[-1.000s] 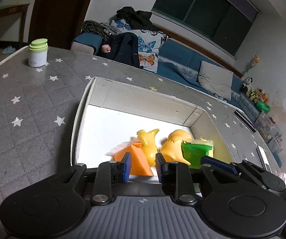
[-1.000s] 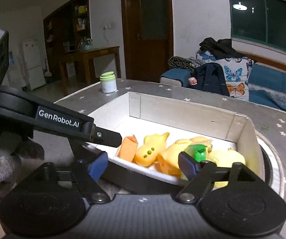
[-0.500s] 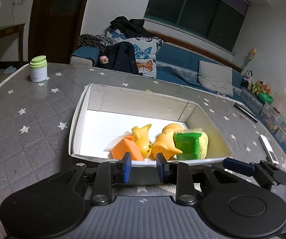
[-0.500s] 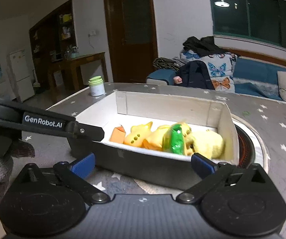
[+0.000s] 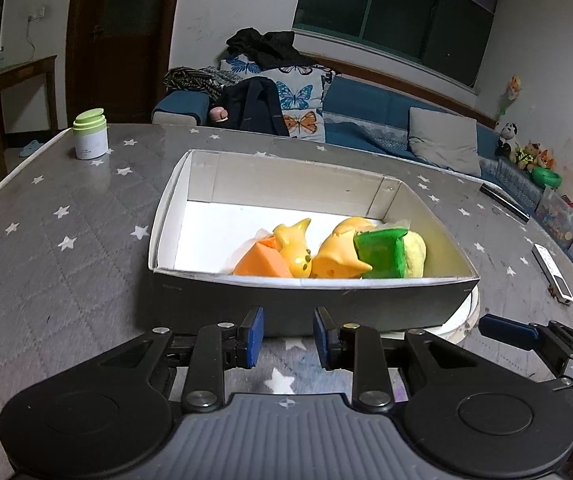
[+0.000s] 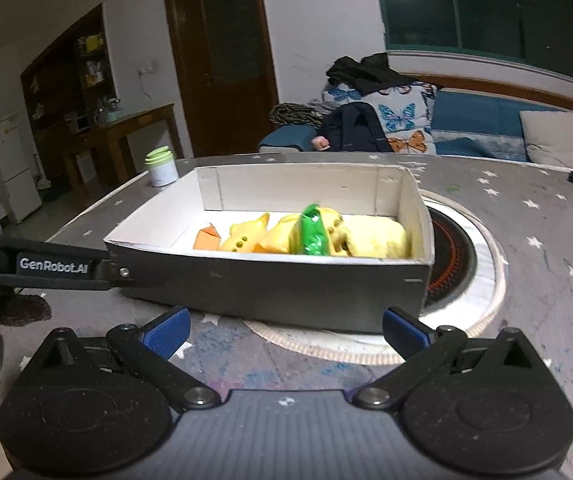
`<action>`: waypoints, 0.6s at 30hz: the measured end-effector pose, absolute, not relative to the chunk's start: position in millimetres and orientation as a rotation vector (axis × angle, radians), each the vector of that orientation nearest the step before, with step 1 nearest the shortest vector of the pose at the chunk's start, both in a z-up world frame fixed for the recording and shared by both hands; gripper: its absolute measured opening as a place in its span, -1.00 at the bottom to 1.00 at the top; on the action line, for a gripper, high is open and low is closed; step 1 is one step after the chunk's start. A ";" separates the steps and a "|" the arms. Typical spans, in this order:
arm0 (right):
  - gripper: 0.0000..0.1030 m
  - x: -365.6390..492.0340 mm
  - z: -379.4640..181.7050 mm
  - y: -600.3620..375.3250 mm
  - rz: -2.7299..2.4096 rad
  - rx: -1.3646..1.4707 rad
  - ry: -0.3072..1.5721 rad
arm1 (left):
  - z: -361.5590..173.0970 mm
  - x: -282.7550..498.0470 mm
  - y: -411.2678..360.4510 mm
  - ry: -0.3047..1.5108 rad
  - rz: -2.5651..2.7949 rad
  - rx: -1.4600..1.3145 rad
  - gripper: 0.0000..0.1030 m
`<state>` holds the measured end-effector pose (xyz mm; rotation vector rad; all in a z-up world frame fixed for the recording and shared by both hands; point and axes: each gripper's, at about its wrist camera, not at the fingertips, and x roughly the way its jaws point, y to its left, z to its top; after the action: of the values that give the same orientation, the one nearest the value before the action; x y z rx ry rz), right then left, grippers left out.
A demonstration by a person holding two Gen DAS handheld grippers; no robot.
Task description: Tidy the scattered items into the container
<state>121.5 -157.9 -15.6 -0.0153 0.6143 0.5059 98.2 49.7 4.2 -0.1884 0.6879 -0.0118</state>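
The task looks close to done. The container [image 5: 306, 292], a shallow cardboard box with a dark outer wall and white inside, sits in the centre of both views on the star-patterned grey table [image 5: 66, 216]. Inside it, bunched toward the near right of the box, lie the gathered items: an orange wedge [image 5: 261, 262], two yellow figures [image 5: 318, 256], a green block [image 5: 380, 254] and a pale yellow soft piece [image 5: 416, 252] against the right wall. The left half of the box floor is bare.

Outside the box, a white jar with a green lid [image 5: 91, 139] stands in the upper left of the left wrist view, well apart from the box. At the right edge of that view lie a dark remote-like bar [image 5: 504, 202] and a white flat device [image 5: 552, 274]. Whether any of these belong to the tidying cannot be told, so at most a few pieces are left.

The left gripper [image 5: 288, 338] hovers low, just in front of the box's near wall, its jaws parted only a little and holding nothing. The right gripper [image 6: 284, 326] sits before the near wall in its own view, jaws spread wide and empty. Neither touches the box or reaches over its rim. In the right wrist view, the side of the left tool crosses the left edge of the frame, showing the two held side by side.
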 end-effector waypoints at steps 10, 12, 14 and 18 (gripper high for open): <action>1.00 112.8 -19.4 -161.7 0.458 -0.014 0.636 | 0.0 87.5 43.5 0.691 0.009 -0.169 -0.42; 1.00 110.9 -19.7 -161.8 0.454 -0.016 0.640 | -0.8 85.1 41.8 0.692 0.010 -0.163 -0.42; 1.00 109.0 -19.9 -161.8 0.449 -0.018 0.644 | -1.2 82.6 39.6 0.694 0.015 -0.152 -0.42; 1.00 105.5 -20.7 -163.1 0.443 -0.017 0.647 | -1.5 77.6 35.9 0.690 0.027 -0.130 -0.41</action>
<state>105.5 -163.1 -20.7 -0.0166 0.6472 0.4434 77.6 35.9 -1.5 -0.1303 0.6896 0.0275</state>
